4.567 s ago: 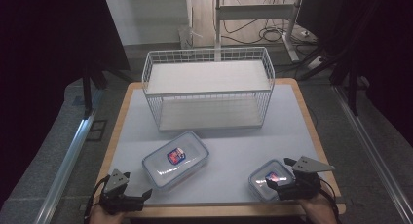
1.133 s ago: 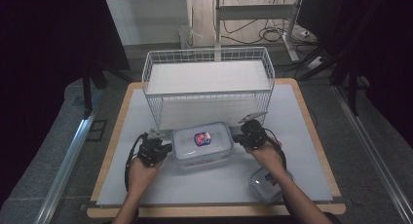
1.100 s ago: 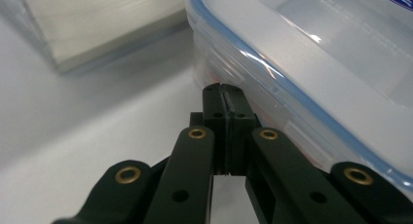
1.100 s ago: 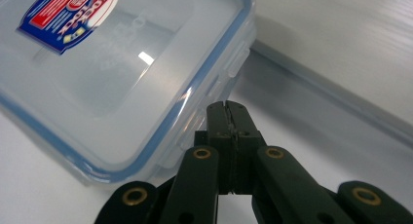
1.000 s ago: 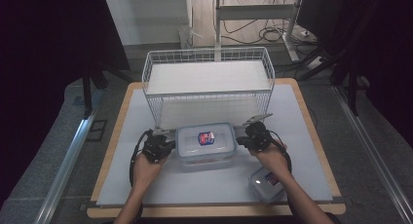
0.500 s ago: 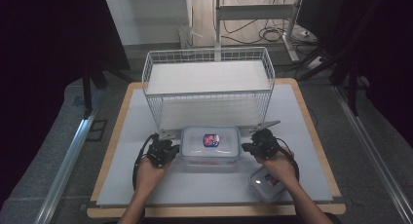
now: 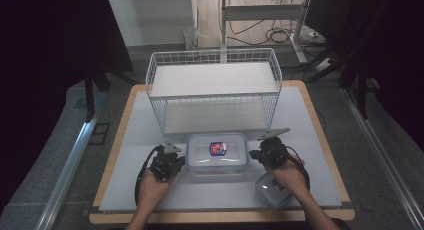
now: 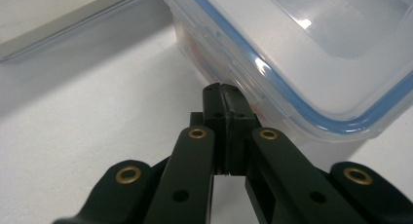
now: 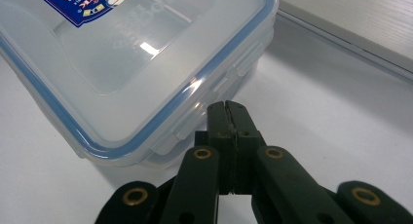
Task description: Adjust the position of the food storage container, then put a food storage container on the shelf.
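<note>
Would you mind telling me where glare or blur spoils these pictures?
High view: dark surround, box sharp. Left gripper view: glare on the lid, gripper soft at the bottom. Right gripper view: glare streak on the lid, label readable, gripper blurred low down.

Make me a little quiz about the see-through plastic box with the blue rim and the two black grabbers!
1. True or false: the left gripper and the right gripper both have their jaws shut.
2. Where does the large clear plastic box with the blue-rimmed lid sit? A) on the top shelf of the white wire rack B) on the white table top in front of the rack C) on the floor
3. What lies near the right hand, at the table's front edge?

Key: 1 true, one at each end of the box. 2 B. 3 a smaller clear lidded plastic box.
</note>
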Demonstrator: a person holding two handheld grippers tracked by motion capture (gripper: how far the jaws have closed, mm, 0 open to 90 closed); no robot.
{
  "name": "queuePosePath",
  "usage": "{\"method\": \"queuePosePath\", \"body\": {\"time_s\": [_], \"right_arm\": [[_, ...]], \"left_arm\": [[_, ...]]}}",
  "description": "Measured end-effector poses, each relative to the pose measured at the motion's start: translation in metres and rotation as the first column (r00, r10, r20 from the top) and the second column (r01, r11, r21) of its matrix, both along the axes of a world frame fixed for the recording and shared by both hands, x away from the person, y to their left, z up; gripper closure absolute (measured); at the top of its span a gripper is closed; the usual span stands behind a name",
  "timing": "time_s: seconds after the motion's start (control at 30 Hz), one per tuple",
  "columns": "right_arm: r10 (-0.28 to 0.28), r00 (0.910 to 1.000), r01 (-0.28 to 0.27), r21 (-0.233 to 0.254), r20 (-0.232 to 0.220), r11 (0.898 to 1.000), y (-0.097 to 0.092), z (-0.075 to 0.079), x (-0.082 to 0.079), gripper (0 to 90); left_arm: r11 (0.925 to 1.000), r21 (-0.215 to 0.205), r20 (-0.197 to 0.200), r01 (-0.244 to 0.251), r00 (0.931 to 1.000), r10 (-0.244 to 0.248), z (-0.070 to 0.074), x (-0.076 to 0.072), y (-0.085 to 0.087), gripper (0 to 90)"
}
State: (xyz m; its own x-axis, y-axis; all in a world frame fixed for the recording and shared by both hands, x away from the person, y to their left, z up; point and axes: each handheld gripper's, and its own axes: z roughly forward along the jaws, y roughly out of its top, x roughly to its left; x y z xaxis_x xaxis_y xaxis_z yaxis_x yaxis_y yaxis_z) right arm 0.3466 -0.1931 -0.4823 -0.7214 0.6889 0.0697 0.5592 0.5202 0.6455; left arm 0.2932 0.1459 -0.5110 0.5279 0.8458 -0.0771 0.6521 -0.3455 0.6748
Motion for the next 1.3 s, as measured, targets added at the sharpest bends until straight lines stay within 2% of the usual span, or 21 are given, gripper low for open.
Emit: {"method": "queuePosePath", "body": {"time_s": [0.1, 0.17, 0.2, 0.23, 0.27, 0.3, 0.33, 0.4, 0.43, 0.5, 0.53, 0.57, 0.63, 0.73, 0.77, 0.83, 0.87, 1.0, 1.07, 1.23, 1.3], "right_arm": [[0.007, 0.9999, -0.007, -0.010, 0.008, 1.000, 0.001, -0.001, 0.000, 89.2], [0.002, 0.9998, -0.002, -0.012, 0.020, 1.000, 0.000, -0.001, 0.000, 84.1], [0.002, 0.9998, -0.002, -0.012, 0.020, 1.000, 0.000, -0.001, 0.000, 84.1], [-0.008, 0.9990, 0.008, -0.005, 0.044, 1.000, -0.003, 0.000, -0.002, 75.5], [-0.005, 0.9989, 0.005, 0.007, 0.047, 1.000, -0.005, 0.002, -0.002, 72.5], [-0.005, 0.9989, 0.005, 0.007, 0.047, 1.000, -0.005, 0.002, -0.002, 72.5], [0.004, 0.9991, -0.006, 0.049, 0.041, 0.999, -0.012, 0.006, -0.004, 64.7], [0.002, 0.9989, -0.004, 0.057, 0.046, 0.998, -0.014, 0.007, -0.006, 61.7], [0.011, 0.9982, -0.015, 0.076, 0.060, 0.997, -0.020, 0.011, -0.010, 55.7], [0.016, 0.9975, -0.022, 0.085, 0.068, 0.996, -0.024, 0.013, -0.016, 48.4], [0.016, 0.9975, -0.022, 0.085, 0.068, 0.996, -0.024, 0.013, -0.016, 48.4], [0.028, 0.9967, -0.035, 0.088, 0.076, 0.996, -0.027, 0.013, -0.022, 40.8], [0.030, 0.9966, -0.037, 0.092, 0.076, 0.995, -0.029, 0.013, -0.026, 38.0], [0.036, 0.9965, -0.046, 0.134, 0.076, 0.990, -0.033, 0.014, -0.034, 27.6], [0.043, 0.9957, -0.056, 0.165, 0.082, 0.985, -0.034, 0.015, -0.040, 21.6], [0.056, 0.9937, -0.074, 0.189, 0.097, 0.979, -0.033, 0.016, -0.045, 15.9], [0.066, 0.9919, -0.086, 0.190, 0.108, 0.978, -0.032, 0.017, -0.046, 13.0], [0.092, 0.9898, -0.110, 0.170, 0.108, 0.979, -0.026, 0.016, -0.048, 6.1], [0.092, 0.9909, -0.107, 0.152, 0.098, 0.983, -0.026, 0.013, -0.047, 4.2], [0.084, 0.9929, -0.095, 0.132, 0.084, 0.987, -0.026, 0.009, -0.045, 3.8], [0.084, 0.9929, -0.095, 0.130, 0.084, 0.987, -0.026, 0.009, -0.045, 3.6]], "left_arm": [[0.9999, 0.000, 0.005, 0.015, 0.9999, -0.015, 0.001, 0.003, 0.002, 90.0], [0.9991, 0.042, 0.036, 0.008, 0.9993, -0.009, 0.002, 0.003, 0.005, 81.2], [0.9991, 0.042, 0.036, 0.008, 0.9993, -0.009, 0.002, 0.003, 0.005, 76.7], [0.9979, 0.065, 0.065, -0.007, 0.9979, 0.003, 0.004, 0.001, 0.008, 71.3], [0.9970, 0.076, 0.085, -0.012, 0.9963, 0.006, 0.006, -0.001, 0.010, 67.4], [0.9970, 0.076, 0.085, -0.012, 0.9963, 0.006, 0.006, -0.001, 0.010, 63.3], [0.9980, 0.063, 0.109, -0.001, 0.9940, -0.006, 0.009, -0.006, 0.015, 60.7], [0.9987, 0.050, 0.120, -0.004, 0.9928, -0.002, 0.010, -0.010, 0.018, 59.3], [0.9991, 0.043, 0.130, -0.003, 0.9915, -0.002, 0.010, -0.015, 0.022, 52.6], [0.9993, 0.035, 0.147, 0.008, 0.9891, -0.013, 0.010, -0.023, 0.027, 45.7], [0.9993, 0.035, 0.147, 0.008, 0.9891, -0.013, 0.010, -0.023, 0.027, 42.3], [0.9994, 0.031, 0.155, 0.016, 0.9878, -0.021, 0.009, -0.027, 0.028, 38.5], [0.9994, 0.023, 0.164, 0.026, 0.9860, -0.030, 0.009, -0.035, 0.029, 36.3], [0.9983, -0.005, 0.155, 0.058, 0.9862, -0.057, 0.006, -0.045, 0.028, 27.8], [0.9973, -0.013, 0.150, 0.072, 0.9863, -0.070, 0.005, -0.050, 0.024, 22.0], [0.9958, -0.023, 0.147, 0.088, 0.9855, -0.084, 0.004, -0.052, 0.023, 16.9], [0.9916, -0.035, 0.131, 0.125, 0.9841, -0.119, 0.003, -0.055, 0.020, 14.0], [0.9872, -0.044, 0.125, 0.153, 0.9812, -0.147, 0.004, -0.055, 0.016, 5.2], [0.9854, -0.063, 0.114, 0.158, 0.9820, -0.150, 0.003, -0.054, 0.017, 3.8], [0.9870, -0.055, 0.117, 0.151, 0.9826, -0.144, 0.004, -0.054, 0.018, 3.4], [0.9892, -0.055, 0.113, 0.136, 0.9851, -0.129, 0.004, -0.054, 0.018, 3.7]]}}
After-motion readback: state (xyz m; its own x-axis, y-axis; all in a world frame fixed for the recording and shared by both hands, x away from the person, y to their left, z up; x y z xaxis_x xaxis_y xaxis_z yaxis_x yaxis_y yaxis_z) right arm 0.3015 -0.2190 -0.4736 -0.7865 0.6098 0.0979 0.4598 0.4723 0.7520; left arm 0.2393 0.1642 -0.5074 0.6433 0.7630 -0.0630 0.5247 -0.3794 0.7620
